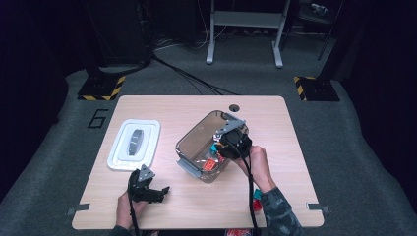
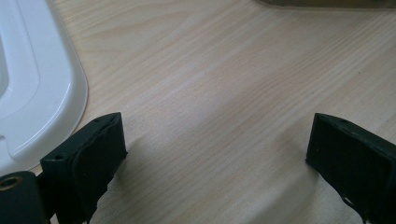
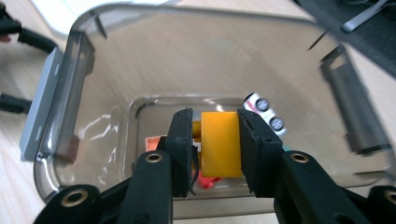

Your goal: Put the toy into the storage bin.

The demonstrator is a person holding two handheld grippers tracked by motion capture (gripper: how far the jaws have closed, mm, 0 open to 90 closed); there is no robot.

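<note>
Yellow block (image 3: 220, 142) sits pinched between the jaws of the right hand-held gripper (image 3: 215, 140), held inside the open top of the tinted tub (image 3: 70, 93). Under the block, on the tub floor, lie a red piece (image 3: 208, 181) and a small white toy car (image 3: 264, 109) with two dark wheels showing; a teal bit (image 1: 214, 148) also lies in the tub, seen from the high view. From above, the right hand-held gripper (image 1: 227, 143) reaches into the tub (image 1: 189, 140) near its right wall, with the person's hand behind it.

Left of the tub, well apart from it, the white lid (image 1: 134, 144) lies flat on the bench (image 1: 275, 196). The left hand-held gripper (image 1: 156, 192) rests low over the bench in front of the lid, jaws spread with nothing between them; its own camera shows only bare wood between the pads and the lid's edge (image 2: 46, 93) just beside the left one.

Judging by this, the packing is well under way: several pieces are already in the tub, and the block is over the tub floor but not yet let go. A red and teal piece (image 1: 257, 194) by the right forearm, near the bench's front edge, seems yet to go in. After that the lid would likely need fitting on the tub.
</note>
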